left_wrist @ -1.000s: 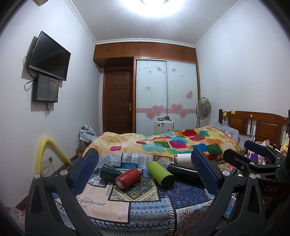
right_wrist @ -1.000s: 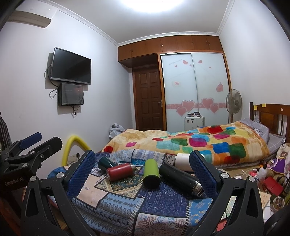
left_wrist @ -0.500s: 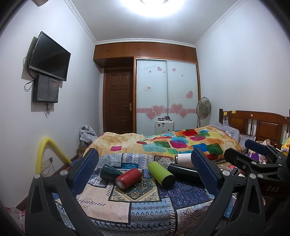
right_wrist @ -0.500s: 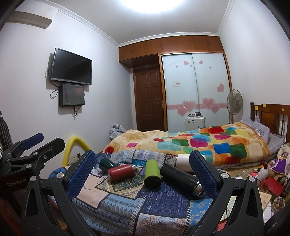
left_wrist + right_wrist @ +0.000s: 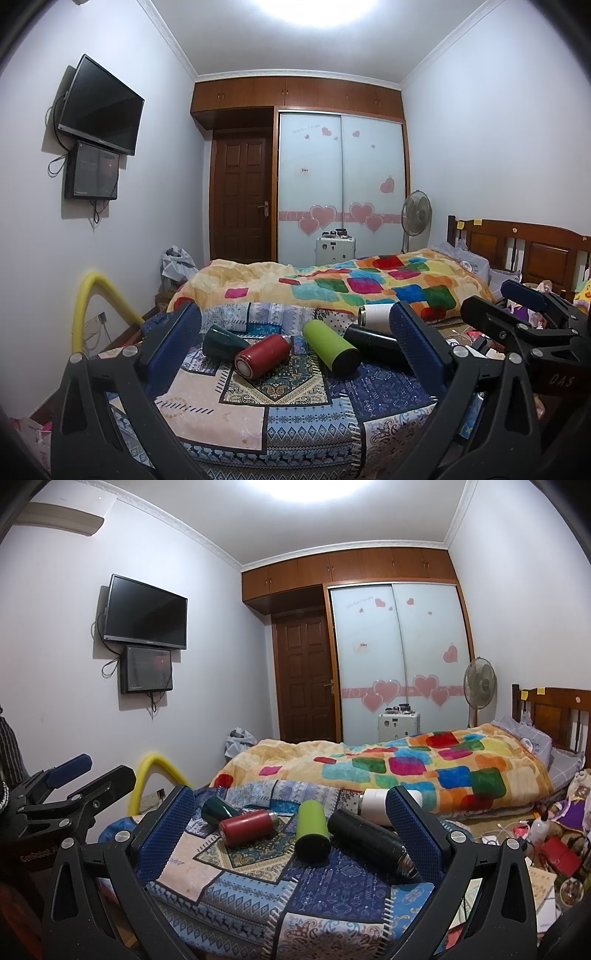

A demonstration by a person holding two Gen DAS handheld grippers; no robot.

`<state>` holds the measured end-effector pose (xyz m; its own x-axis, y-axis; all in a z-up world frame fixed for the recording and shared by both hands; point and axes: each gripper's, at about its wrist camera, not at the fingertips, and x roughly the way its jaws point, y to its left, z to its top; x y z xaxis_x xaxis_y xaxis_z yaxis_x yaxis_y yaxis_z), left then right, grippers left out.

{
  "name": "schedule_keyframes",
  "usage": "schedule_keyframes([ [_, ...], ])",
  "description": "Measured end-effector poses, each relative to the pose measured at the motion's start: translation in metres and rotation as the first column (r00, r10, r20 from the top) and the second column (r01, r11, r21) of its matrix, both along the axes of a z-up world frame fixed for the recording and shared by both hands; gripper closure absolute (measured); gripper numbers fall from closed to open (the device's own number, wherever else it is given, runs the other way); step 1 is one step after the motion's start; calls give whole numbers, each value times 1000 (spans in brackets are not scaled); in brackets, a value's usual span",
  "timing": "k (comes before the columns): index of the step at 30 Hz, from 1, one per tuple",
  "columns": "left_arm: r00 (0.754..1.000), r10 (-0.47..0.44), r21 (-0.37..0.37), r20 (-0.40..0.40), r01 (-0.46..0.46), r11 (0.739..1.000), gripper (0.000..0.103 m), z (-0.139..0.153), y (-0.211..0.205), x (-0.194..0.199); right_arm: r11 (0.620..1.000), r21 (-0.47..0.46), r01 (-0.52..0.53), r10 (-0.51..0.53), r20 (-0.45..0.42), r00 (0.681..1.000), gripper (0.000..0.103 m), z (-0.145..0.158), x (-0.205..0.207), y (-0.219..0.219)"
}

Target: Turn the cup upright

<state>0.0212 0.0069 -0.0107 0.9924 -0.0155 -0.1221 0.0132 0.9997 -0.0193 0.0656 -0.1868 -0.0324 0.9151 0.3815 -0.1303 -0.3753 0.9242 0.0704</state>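
Several cups and flasks lie on their sides on a patterned cloth (image 5: 236,410): a dark green cup (image 5: 221,341), a red flask (image 5: 263,356), a lime green cup (image 5: 330,350), a black flask (image 5: 373,341) and a white cup (image 5: 376,314). They show in the right wrist view too: dark green cup (image 5: 218,809), red flask (image 5: 248,827), lime cup (image 5: 312,830), black flask (image 5: 365,837), white cup (image 5: 375,801). My left gripper (image 5: 295,350) is open and empty, short of them. My right gripper (image 5: 290,830) is open and empty, also short of them.
A bed with a colourful quilt (image 5: 351,284) lies behind the cloth. A yellow foam tube (image 5: 86,306) arches at the left. Clutter (image 5: 554,853) covers the floor at the right. The right gripper shows at the left wrist view's right edge (image 5: 524,332).
Both grippers have drifted very slightly; the view in the right wrist camera shifted a little. The cups have not moved.
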Motion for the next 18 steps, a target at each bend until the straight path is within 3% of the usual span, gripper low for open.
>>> schedule_keyframes([
  [10,986,-40,22,-161,44,999,1,-29,18,67,999,-27,20,-21,-66,998,0,-21,35,-1],
  [14,961,-62,32,-269,73,997,16,-48,29,110,998,-51,30,-34,-97,995,0,-31,53,0],
  [18,925,-98,24,-367,115,993,20,-66,39,151,997,-68,35,-44,-133,990,0,-41,74,0],
])
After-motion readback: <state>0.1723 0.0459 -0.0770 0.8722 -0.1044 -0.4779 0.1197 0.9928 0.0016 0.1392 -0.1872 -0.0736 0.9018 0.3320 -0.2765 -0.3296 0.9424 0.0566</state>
